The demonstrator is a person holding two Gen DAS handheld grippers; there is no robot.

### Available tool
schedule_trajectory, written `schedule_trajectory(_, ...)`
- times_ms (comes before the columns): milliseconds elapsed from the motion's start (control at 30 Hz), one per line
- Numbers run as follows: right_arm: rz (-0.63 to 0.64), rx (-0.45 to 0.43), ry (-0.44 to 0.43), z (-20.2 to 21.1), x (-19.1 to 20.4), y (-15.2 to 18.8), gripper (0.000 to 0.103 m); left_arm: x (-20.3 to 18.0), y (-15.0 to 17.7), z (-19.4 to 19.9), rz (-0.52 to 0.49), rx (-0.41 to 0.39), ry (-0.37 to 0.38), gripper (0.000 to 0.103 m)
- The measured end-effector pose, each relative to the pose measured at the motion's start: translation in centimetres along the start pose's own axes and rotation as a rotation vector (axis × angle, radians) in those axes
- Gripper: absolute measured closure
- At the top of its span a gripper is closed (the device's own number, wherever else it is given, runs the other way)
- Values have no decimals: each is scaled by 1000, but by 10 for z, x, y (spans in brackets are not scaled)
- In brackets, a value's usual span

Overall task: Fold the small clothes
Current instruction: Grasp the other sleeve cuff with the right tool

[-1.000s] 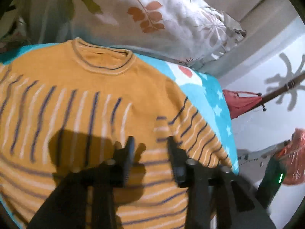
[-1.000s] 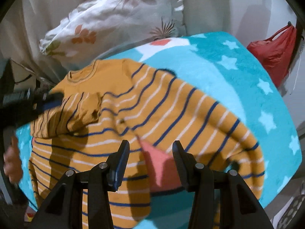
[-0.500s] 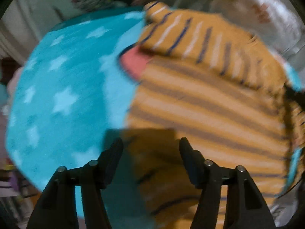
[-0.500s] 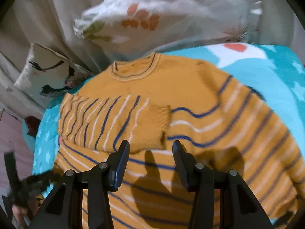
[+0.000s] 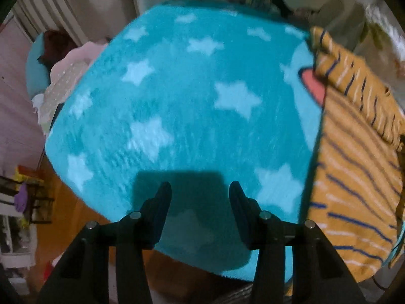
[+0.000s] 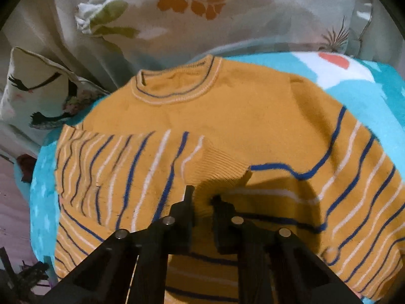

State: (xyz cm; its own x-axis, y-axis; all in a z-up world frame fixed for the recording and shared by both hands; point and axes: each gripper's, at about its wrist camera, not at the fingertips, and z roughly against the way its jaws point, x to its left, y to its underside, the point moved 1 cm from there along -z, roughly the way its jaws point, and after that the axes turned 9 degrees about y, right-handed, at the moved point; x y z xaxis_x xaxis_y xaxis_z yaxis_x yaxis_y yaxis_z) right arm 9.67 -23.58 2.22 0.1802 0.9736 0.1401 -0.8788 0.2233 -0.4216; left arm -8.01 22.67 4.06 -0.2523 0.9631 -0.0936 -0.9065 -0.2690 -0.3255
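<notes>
One broad turquoise blanket (image 5: 177,106) with pale stars covers the bed and fills nearly everything ahead of the left gripper (image 5: 200,190); past its edge, to the left of those jaws, lie an orange-brown floor (image 5: 76,217) and a heap of pale cloth (image 5: 63,81) by a wall. In the right wrist view a large leaf-printed pillow (image 6: 215,12) lies far ahead of the jaws, with a smaller bird-printed cushion (image 6: 38,91) ahead and to their left. The mustard sweater (image 6: 227,116) with blue and white stripes lies flat on the blanket, collar ahead of the right jaws, one sleeve (image 6: 131,169) folded across the chest. The right gripper (image 6: 202,197) has just been closing, and its jaws now stand narrow, pinching a fold of knit by the folded sleeve's cuff. The left jaws have just narrowed slightly yet stand apart with nothing between them, above bare blanket; the sweater lies well to their right.
</notes>
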Motion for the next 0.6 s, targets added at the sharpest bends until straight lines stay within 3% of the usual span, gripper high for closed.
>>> schedule_trajectory(200,-59,-14,203,5,-29,-6,91,-34,-21,-13,-79,4,144,53)
schedule_trajectory(267,-57,9,216,5,-29,-3,86,-52,-18,-19,-111,15,181,51)
schedule_trajectory(400,-94,-40,222,33,-37,9,71,-84,-26,-31,-191,44,241,50)
schedule_trajectory(600,-227,-81,291,91,-99,58,66,-113,-35,-35,-295,51,295,47)
